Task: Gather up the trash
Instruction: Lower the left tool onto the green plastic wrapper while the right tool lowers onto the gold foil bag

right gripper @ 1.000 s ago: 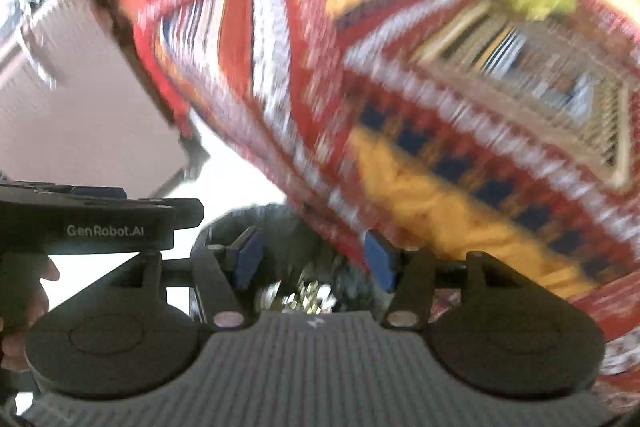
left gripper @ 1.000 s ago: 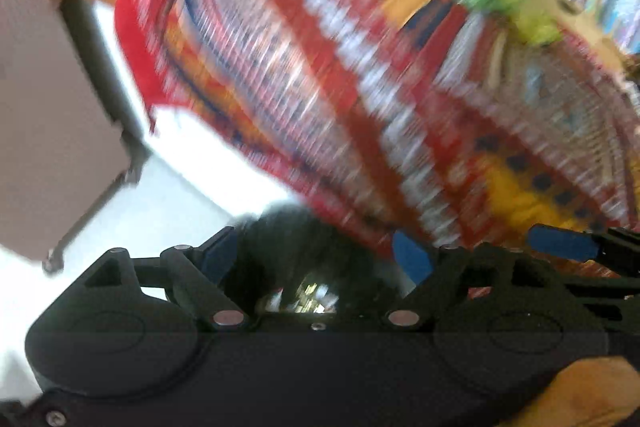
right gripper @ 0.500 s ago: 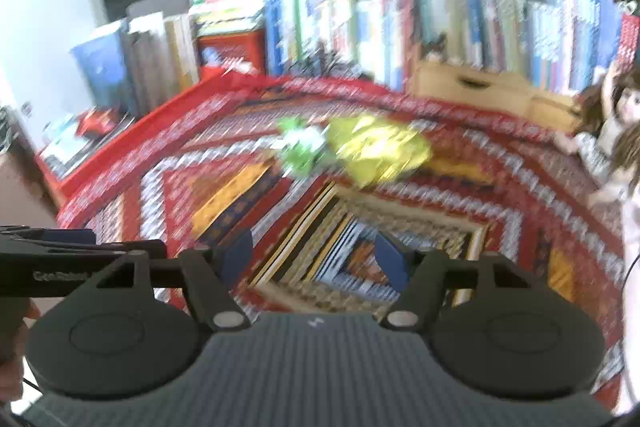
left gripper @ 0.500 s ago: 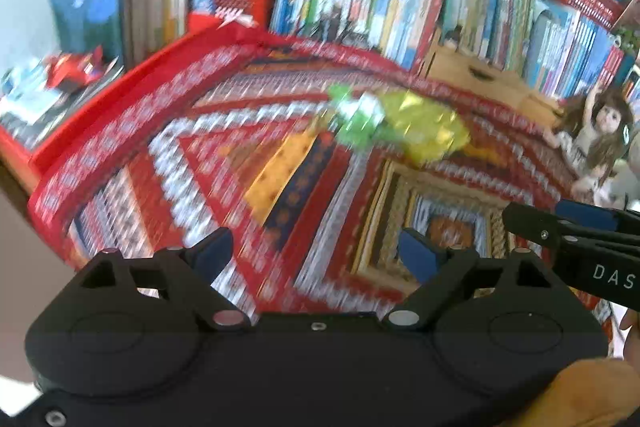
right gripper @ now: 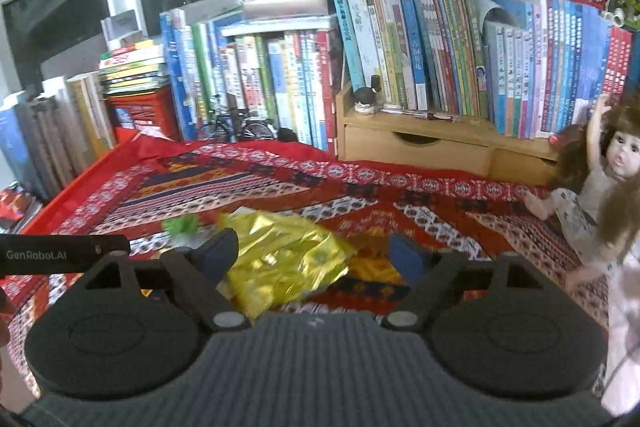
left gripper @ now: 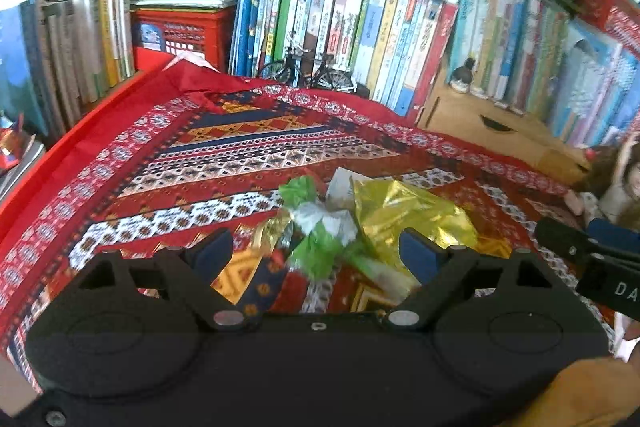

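Observation:
A crumpled gold foil wrapper [left gripper: 404, 211] [right gripper: 280, 255] lies on the patterned red tablecloth [left gripper: 200, 163] [right gripper: 420, 203]. Touching its left side is a crumpled green and silver wrapper [left gripper: 320, 227] [right gripper: 182, 225], and a small gold scrap [left gripper: 272, 231] sits left of that. My left gripper [left gripper: 316, 255] is open just in front of the green and silver wrapper, which shows between its fingers. My right gripper [right gripper: 312, 259] is open too, with the gold wrapper between its fingers and close to the left one. Neither gripper holds anything.
Rows of upright books [left gripper: 360, 27] [right gripper: 400, 51] line the back of the table. A red crate [left gripper: 180, 31], a toy bicycle [left gripper: 308, 71] and a wooden drawer box [right gripper: 420, 143] stand there. A doll [right gripper: 592, 179] sits at the right edge.
Both grippers have swung up from a black bin below the table edge to face the tabletop, and have closed in on the wrappers. Both stayed open.

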`<state>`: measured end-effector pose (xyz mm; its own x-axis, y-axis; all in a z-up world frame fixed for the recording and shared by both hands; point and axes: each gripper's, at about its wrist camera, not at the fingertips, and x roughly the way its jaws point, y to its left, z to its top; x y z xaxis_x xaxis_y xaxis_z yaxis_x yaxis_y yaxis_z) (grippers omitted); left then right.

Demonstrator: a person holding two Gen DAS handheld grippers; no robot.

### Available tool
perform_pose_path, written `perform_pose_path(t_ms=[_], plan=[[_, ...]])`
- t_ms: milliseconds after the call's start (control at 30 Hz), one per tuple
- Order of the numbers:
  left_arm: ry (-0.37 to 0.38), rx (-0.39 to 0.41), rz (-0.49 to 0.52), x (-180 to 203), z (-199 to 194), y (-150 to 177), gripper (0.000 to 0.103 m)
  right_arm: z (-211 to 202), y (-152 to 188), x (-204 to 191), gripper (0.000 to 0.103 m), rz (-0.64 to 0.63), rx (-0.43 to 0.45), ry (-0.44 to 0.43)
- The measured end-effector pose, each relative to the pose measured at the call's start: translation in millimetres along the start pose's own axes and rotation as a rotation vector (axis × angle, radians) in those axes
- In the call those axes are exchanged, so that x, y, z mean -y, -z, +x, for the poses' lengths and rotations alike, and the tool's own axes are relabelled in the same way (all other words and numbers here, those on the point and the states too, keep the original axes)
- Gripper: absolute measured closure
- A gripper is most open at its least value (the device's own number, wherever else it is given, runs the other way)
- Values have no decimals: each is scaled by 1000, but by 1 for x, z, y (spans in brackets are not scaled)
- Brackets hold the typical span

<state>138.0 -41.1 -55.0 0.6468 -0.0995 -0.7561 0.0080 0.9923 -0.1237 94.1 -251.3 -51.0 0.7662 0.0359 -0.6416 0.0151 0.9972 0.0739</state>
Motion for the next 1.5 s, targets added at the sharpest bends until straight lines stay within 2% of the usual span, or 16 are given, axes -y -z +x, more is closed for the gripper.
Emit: perform_pose_path(t_ms=[233,333,467,600,767,933,1000,1067,1100,1200,1300,1500], plan=[[-56,-87,-11,7,71,-7,14,72,-8,9,10,-44,-87,-61],[-51,-104,-30,5,87,-4,16,97,-6,10,7,-62,-120,-91],[-26,-107,-53,6,100,-4,29,125,-4,12,5,-60,-160,-126],[-31,-140,-57,8,116,-3,33,151,3,11,5,-71,-202,-141],[-19,-184,-131,3,138,4,33,175,14,13,5,-62,-257,-174],[5,-196,-178,0,150,5,37,179,21,17,7,-52,-269,-195],[10,-190,-177,2,150,4,50,177,22,18,20,-54,-266,-193],[4,-184,-157,6,148,3,50,171,21,22,31,-41,-255,-194],[5,-177,-142,9,145,2,50,168,20,24,44,-36,-250,-194],[15,-161,-85,18,137,-1,51,158,17,28,56,-36,-231,-194],[19,-148,-51,26,129,-2,51,148,14,31,60,-29,-218,-195],[26,-134,-49,34,115,-5,51,133,10,38,63,-13,-199,-156]])
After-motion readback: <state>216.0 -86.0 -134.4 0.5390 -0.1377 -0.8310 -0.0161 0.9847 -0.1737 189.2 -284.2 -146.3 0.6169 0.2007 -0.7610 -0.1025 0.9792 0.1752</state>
